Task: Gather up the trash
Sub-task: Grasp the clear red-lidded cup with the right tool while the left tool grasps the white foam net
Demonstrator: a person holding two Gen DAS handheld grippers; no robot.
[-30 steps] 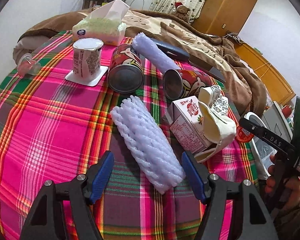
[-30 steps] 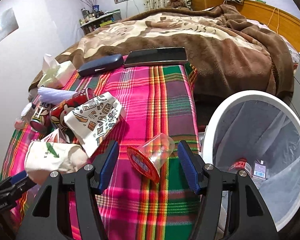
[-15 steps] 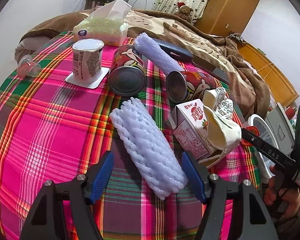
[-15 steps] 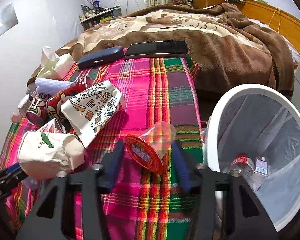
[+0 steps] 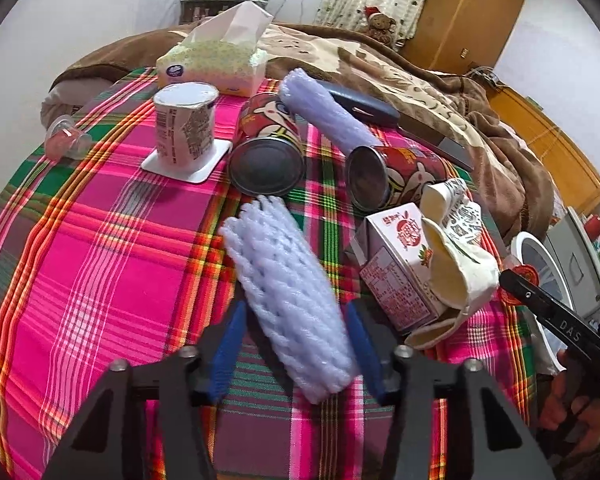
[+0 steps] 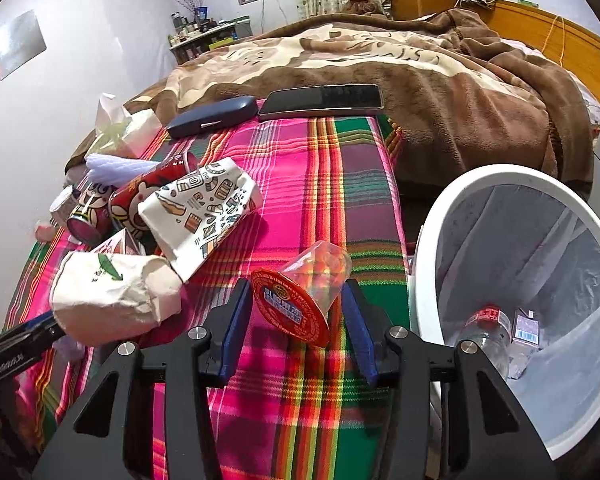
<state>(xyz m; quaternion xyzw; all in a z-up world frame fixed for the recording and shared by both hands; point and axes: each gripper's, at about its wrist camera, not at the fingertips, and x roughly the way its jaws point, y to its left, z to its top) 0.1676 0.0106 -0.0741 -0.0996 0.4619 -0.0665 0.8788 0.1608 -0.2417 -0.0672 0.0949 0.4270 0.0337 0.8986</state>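
Pointing steeply down at the plaid blanket (image 5: 100,264), the left gripper (image 5: 296,344) has its jaws closing on the pale foam sleeve (image 5: 288,300); the blue pads sit against both sides of the sleeve's near end, which lies on the blanket and runs away from the camera. Just right of it lie a juice carton (image 5: 396,268) and a crumpled paper cup (image 5: 456,276), touching. At the far right edge of this view a hand (image 5: 572,400) holds the other tool.

Right gripper (image 6: 296,320), angled down likewise, is clamped on a clear plastic cup with a red lid (image 6: 300,300): both pads touch its sides, lid facing the camera, cup tilted. The white bin (image 6: 432,240) stands just right of the bed edge, with a bottle (image 6: 484,332) and a small carton (image 6: 524,328) inside.

Further back on the blanket: two red cans (image 5: 268,148) lying on their sides, a second foam sleeve (image 5: 324,116) behind them, a yoghurt-type tub (image 5: 184,128) standing upside down on its lid, a small clear cup (image 5: 64,140) at the left edge.

Beyond these: a tissue box (image 5: 212,60), a dark glasses case (image 6: 212,116), a phone (image 6: 324,100), then the brown bedspread (image 6: 420,80).
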